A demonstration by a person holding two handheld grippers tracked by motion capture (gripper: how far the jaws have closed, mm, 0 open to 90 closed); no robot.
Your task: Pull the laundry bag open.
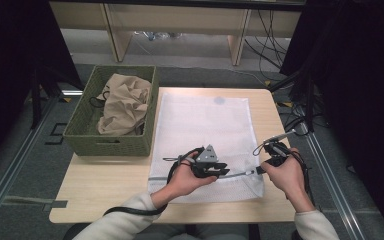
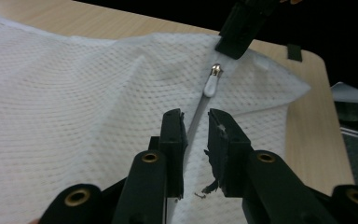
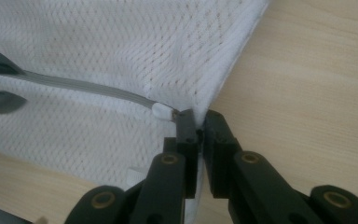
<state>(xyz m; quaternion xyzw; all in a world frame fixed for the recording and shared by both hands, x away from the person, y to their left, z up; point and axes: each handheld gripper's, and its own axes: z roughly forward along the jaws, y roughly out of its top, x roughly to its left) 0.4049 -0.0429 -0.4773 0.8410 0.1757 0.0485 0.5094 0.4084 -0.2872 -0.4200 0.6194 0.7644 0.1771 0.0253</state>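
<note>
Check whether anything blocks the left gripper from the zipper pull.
Nothing visible does. The left gripper straddles the zipper line on the mesh bag, and the zipper pull lies just ahead, uncovered. The right gripper pinches the bag's edge.

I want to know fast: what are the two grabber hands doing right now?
Left gripper: jaws nearly closed around the zipper of the white mesh bag; a grip cannot be told.
Right gripper: shut on the mesh bag's edge, by the zipper pull.
</note>
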